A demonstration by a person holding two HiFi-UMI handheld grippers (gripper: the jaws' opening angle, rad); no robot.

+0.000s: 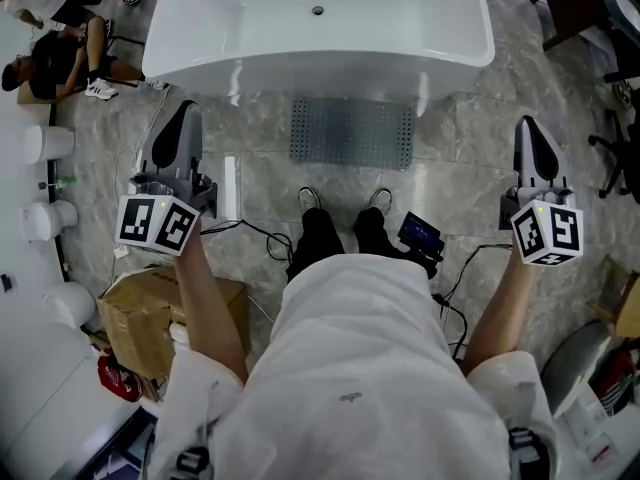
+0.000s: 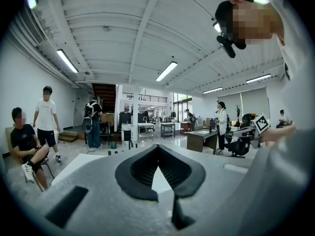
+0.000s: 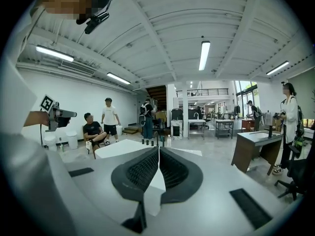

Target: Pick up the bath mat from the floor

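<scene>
The grey perforated bath mat (image 1: 352, 133) lies flat on the stone floor, right in front of the white bathtub (image 1: 320, 48). My left gripper (image 1: 187, 113) is held up well to the left of the mat, shut and empty. Off to the mat's right, my right gripper (image 1: 529, 126) is also raised, shut with nothing in it. In the left gripper view the left gripper (image 2: 158, 147) has its jaws pressed together and looks level across the room. The right gripper (image 3: 158, 149) looks the same way in its own view. Neither gripper view shows the mat.
My feet (image 1: 340, 230) stand just behind the mat, with cables (image 1: 262, 236) and a black device (image 1: 420, 234) on the floor. A cardboard box (image 1: 150, 313) and white buckets (image 1: 45, 144) sit left. A seated person (image 1: 62, 60) is far left; an office chair (image 1: 615, 158) right.
</scene>
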